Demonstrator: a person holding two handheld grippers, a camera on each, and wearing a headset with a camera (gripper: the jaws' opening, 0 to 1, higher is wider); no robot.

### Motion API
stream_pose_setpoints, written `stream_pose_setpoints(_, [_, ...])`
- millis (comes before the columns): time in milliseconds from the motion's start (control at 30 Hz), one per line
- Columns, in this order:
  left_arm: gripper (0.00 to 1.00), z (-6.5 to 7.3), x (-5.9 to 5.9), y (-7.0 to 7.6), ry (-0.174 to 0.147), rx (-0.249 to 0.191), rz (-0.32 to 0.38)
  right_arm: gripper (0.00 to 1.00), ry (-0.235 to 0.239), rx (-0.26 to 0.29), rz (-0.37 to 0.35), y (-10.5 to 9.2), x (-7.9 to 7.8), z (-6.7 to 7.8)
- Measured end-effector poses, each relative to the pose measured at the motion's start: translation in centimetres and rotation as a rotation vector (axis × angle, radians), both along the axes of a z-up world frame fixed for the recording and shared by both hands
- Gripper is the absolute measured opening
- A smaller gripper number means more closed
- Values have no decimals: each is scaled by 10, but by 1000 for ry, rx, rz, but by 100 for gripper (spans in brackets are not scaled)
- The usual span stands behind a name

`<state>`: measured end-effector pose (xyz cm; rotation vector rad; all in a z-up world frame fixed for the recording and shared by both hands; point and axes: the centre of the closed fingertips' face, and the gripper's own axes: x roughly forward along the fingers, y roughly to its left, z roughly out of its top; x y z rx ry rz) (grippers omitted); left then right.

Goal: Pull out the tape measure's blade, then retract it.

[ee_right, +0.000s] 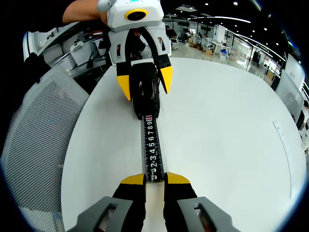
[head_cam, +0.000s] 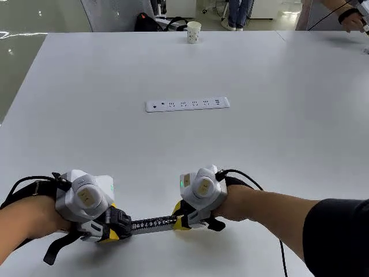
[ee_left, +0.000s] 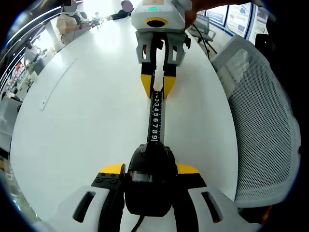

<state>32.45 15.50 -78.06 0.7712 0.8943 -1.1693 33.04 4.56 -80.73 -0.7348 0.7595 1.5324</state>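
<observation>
Black tape measure case (ee_left: 149, 186) sits clamped in the left gripper (ee_left: 149, 170) at the bottom of its view. The right gripper (ee_right: 154, 180) pinches the blade (ee_right: 150, 145) tip, a short numbered length out. A slack pinch could let the sprung blade snap back (or kink). White table (head_cam: 184, 69), power strip (head_cam: 187, 104) mid-frame, paper cup (head_cam: 194, 32) at top; open office beyond.

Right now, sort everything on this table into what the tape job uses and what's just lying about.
In use: tape measure, held by the left tool; blade, pinched by the right tool.
Lying about: power strip; paper cup.
</observation>
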Motion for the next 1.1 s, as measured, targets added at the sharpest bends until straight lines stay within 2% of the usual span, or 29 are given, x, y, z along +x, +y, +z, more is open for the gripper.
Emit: stream_pose_setpoints(1100, [33,1,0,0,-2,-1,2,9,-4,-23,-7,-19,4,-1])
